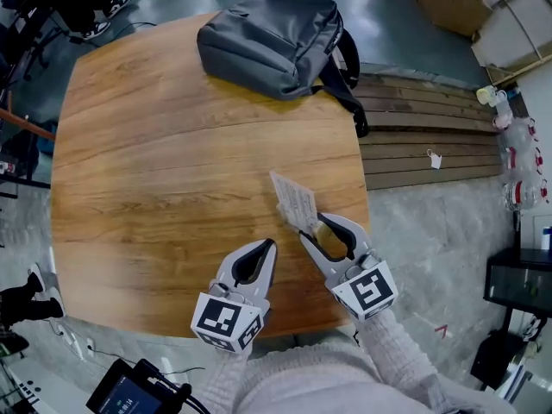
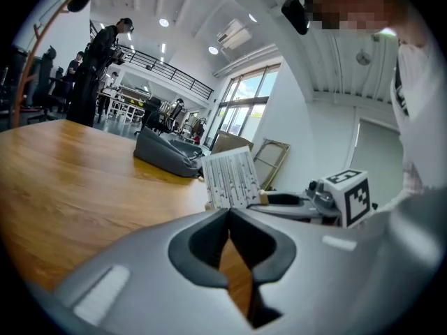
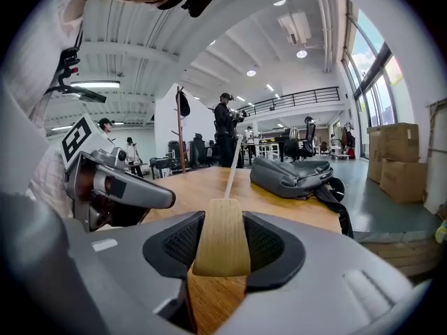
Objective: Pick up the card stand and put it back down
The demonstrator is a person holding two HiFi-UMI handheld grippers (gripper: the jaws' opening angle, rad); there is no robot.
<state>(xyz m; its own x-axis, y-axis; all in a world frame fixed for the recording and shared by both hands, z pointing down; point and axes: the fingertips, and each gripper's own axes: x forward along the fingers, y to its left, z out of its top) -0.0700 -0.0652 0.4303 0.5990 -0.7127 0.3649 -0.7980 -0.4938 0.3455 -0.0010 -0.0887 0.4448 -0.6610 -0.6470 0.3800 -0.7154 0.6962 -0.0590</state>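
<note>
Over the near part of the wooden table [image 1: 172, 145], the left gripper [image 1: 269, 246] hangs with its jaws together on nothing. Just to its right, the right gripper [image 1: 313, 227] is clamped on the wooden base of the card stand [image 3: 222, 236], low by the table's right edge. Setting it back down seems to be the step in hand. That calls for seating the base flat, then parting the jaws without tipping the card.

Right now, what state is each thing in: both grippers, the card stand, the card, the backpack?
Left gripper: shut, empty.
Right gripper: shut on the card stand.
Card stand: clamped by its wooden base; contact with table unclear.
Card: upright in the stand.
Backpack: lying on the table, strap over the edge.
</note>
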